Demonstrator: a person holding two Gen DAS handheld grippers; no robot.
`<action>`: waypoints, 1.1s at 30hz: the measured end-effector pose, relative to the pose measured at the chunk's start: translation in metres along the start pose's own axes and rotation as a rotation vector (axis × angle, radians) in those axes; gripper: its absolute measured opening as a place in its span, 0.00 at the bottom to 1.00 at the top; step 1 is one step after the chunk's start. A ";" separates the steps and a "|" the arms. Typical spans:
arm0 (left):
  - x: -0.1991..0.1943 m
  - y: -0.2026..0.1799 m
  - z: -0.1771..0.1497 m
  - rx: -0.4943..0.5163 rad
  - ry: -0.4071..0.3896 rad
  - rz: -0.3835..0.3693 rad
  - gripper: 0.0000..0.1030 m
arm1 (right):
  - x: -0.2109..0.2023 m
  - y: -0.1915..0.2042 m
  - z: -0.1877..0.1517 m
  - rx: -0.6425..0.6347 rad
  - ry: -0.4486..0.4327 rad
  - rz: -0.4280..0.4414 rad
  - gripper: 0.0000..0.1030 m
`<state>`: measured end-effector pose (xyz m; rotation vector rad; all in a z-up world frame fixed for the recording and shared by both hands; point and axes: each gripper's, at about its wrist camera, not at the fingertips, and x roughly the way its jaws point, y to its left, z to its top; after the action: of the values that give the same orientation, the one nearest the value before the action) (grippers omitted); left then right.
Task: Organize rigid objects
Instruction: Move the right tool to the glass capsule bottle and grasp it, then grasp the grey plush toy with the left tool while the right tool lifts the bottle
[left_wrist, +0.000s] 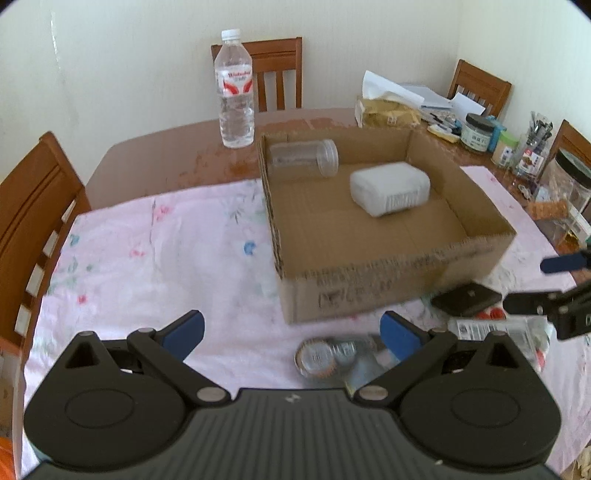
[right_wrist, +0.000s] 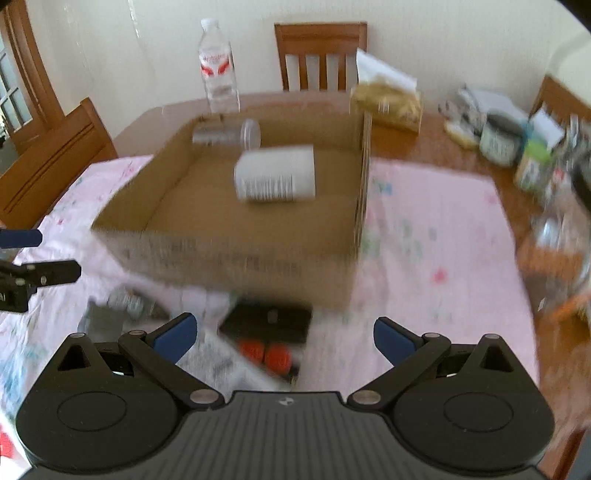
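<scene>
Both tools gape wide and hold nothing. Ahead of the left tool (left_wrist: 291, 332) the cardboard box (left_wrist: 369, 288) sits on the tabletop (left_wrist: 147, 162), a white container (left_wrist: 389, 188) and a clear jar (left_wrist: 306, 157) lying inside it. Just before the right tool (right_wrist: 284, 332) lie a black case (right_wrist: 267, 319) and two orange caps (right_wrist: 266, 352)

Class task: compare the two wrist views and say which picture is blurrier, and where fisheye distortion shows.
Right wrist view: motion blur smears the cardboard box front and black case. Left wrist view: sharper, water bottle label readable, though the box front is smeared. Both: dark corners, table edges bowed.
</scene>
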<state>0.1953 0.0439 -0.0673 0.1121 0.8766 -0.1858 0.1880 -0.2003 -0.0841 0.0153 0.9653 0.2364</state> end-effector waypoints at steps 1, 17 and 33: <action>-0.002 -0.001 -0.004 -0.004 0.003 0.004 0.98 | 0.000 -0.002 -0.007 0.009 0.005 0.009 1.00; -0.007 -0.010 -0.021 -0.042 0.032 -0.001 0.98 | -0.009 0.014 -0.067 -0.019 0.143 0.056 1.00; 0.034 -0.025 -0.025 -0.002 0.086 0.001 0.98 | 0.020 0.035 -0.089 -0.057 0.056 -0.135 1.00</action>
<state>0.1928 0.0193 -0.1098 0.1192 0.9623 -0.1799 0.1196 -0.1698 -0.1464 -0.1089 1.0107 0.1405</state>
